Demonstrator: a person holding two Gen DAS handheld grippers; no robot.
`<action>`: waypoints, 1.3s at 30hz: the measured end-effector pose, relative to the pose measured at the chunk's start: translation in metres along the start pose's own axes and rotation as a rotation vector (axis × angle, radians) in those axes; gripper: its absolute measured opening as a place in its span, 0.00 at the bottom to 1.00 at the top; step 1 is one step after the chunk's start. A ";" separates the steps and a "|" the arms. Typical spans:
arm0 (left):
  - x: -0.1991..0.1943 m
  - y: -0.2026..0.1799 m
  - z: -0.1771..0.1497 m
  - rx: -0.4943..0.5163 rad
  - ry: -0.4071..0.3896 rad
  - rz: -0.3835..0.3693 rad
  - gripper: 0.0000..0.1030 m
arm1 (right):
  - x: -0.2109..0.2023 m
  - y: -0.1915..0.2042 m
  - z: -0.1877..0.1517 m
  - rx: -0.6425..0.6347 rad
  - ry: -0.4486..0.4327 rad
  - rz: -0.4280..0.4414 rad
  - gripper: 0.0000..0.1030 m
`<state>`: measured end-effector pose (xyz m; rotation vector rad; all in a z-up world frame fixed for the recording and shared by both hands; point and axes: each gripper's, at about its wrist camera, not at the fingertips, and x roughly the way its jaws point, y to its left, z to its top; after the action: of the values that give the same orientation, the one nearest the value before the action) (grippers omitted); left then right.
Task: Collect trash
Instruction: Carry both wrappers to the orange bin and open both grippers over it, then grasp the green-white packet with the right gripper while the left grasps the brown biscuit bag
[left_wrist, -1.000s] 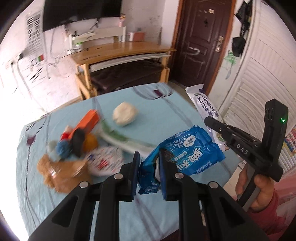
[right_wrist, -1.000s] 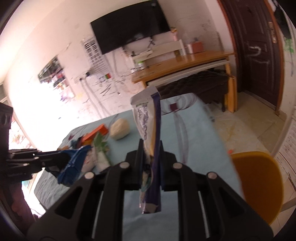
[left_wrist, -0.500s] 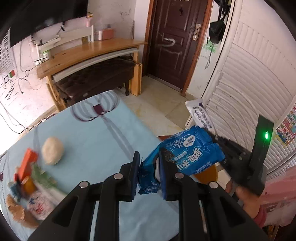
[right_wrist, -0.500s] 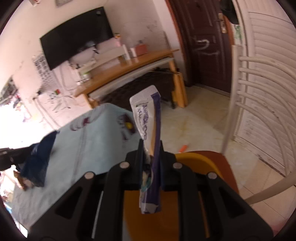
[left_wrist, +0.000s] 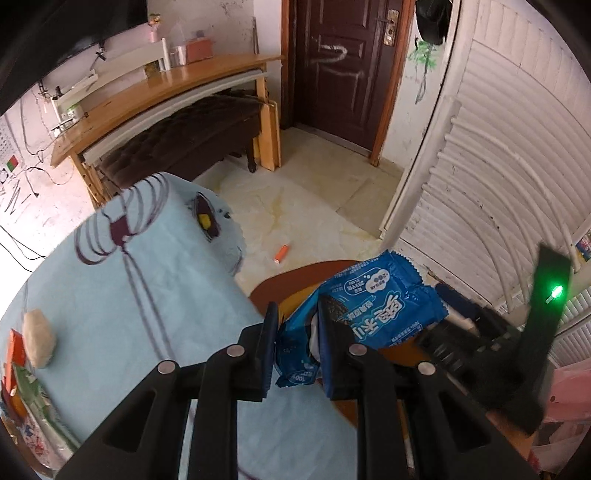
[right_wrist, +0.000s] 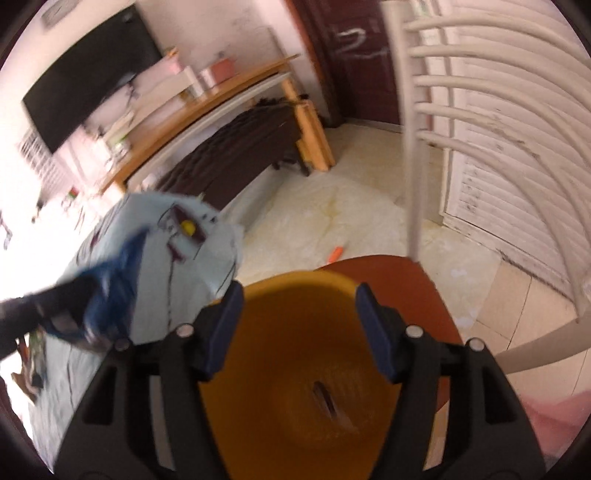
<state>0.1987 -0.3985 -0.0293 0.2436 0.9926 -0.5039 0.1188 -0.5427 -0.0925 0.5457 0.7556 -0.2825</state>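
We see a blue wrapper (left_wrist: 373, 314) with white lettering, a pale blue cloth (left_wrist: 147, 295) ringed in purple at nine o'clock, and a yellow bin (right_wrist: 295, 369).

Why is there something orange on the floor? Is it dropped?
Probably, yes. A small orange thing lies alone on the pale floor tiles, between the blue-clothed table and the yellow bin. It looks like stray litter. What it is, I cannot tell.

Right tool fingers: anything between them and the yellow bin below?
Nothing. In the right wrist view the right tool is opening with bare air between its pads, directly over the yellow bin; only a dark sliver lies inside the bin.
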 end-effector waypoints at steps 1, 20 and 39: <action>0.003 -0.002 -0.001 0.001 0.008 -0.003 0.20 | -0.002 -0.006 0.002 0.015 -0.008 -0.002 0.59; -0.087 0.049 -0.068 -0.071 -0.171 0.039 0.80 | -0.053 0.058 0.001 -0.104 -0.109 0.175 0.70; -0.214 0.264 -0.193 -0.439 -0.292 0.414 0.85 | -0.055 0.244 -0.074 -0.517 0.027 0.420 0.77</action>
<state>0.0961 -0.0282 0.0411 -0.0224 0.7171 0.0624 0.1432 -0.2966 -0.0084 0.2051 0.6874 0.3068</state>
